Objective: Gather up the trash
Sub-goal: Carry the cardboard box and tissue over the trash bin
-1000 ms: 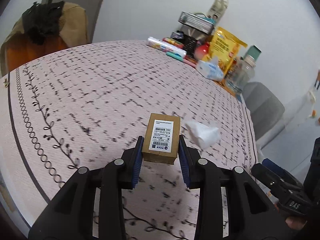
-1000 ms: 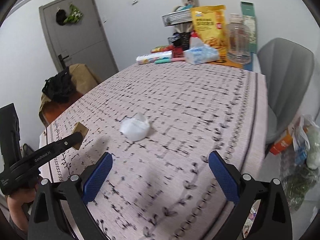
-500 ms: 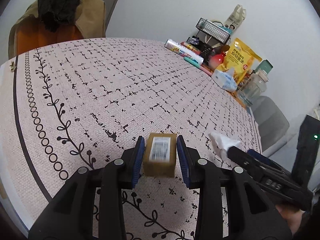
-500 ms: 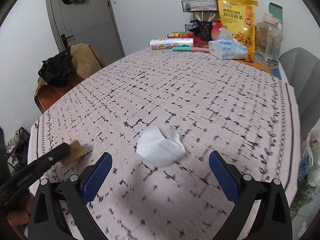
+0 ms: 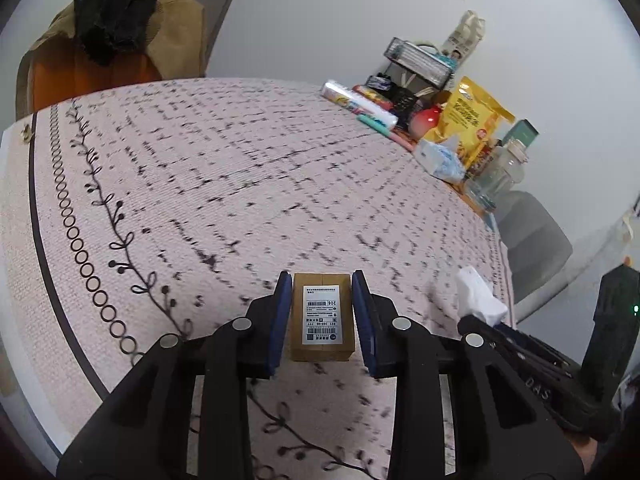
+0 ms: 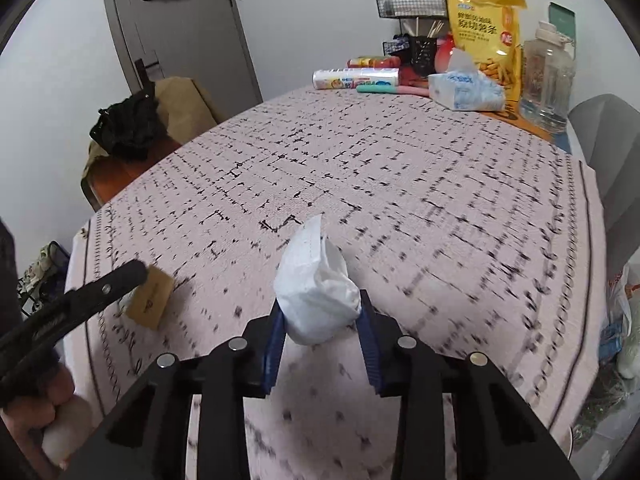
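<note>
Matt cardboard box point(image 5: 322, 317); crumpled tissue point(image 6: 319, 292), probably paper.

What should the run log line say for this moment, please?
left gripper: shut on cardboard box | right gripper: shut on crumpled tissue | both over table

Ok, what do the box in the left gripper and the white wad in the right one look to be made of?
Box: looks like plain brown cardboard, matte, with crisp folded edges and a glossy-white printed barcode label stuck on top.

Wad: probably tissue or soft paper; it is white and matte, creased into irregular folds, and bulges between the fingers. Thin plastic can't be ruled out.
</note>
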The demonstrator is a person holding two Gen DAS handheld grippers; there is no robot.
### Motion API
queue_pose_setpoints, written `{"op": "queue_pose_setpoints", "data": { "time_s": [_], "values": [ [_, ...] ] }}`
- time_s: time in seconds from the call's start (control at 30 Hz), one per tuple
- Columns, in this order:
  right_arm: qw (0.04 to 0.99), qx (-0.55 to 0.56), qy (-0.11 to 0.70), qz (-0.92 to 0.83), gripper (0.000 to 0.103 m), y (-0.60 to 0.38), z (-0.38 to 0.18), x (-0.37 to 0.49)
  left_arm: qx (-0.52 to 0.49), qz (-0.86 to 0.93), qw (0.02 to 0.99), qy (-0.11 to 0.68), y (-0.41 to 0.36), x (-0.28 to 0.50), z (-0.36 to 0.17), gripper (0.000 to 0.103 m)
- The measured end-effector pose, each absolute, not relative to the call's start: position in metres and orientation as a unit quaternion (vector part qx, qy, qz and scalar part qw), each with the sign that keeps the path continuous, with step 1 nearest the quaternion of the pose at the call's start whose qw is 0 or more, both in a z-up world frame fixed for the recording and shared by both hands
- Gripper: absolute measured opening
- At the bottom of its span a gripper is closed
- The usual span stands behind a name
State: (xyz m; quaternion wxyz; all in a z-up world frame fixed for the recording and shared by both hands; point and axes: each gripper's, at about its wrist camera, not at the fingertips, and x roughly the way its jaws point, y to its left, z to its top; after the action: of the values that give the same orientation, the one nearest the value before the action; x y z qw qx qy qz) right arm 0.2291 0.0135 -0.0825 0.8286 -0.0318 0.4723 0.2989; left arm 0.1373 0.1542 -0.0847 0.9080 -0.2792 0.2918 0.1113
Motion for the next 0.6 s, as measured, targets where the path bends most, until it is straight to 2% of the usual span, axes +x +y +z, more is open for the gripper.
{"op": "queue_pose_setpoints", "data": {
  "time_s": [0.33,0.6],
  "values": [
    [0.854,0.024,0.451,0.258,0.034,-0.079,-0.057,0.217,-0.236,0.075,0.923,0.294,0.099,0.145,-0.057,0.030],
    [0.864,0.050,0.457,0.207,0.034,-0.159,-0.067,0.215,-0.201,0.034,0.929,0.308,0.043,0.161,-0.049,0.030]
  ]
}}
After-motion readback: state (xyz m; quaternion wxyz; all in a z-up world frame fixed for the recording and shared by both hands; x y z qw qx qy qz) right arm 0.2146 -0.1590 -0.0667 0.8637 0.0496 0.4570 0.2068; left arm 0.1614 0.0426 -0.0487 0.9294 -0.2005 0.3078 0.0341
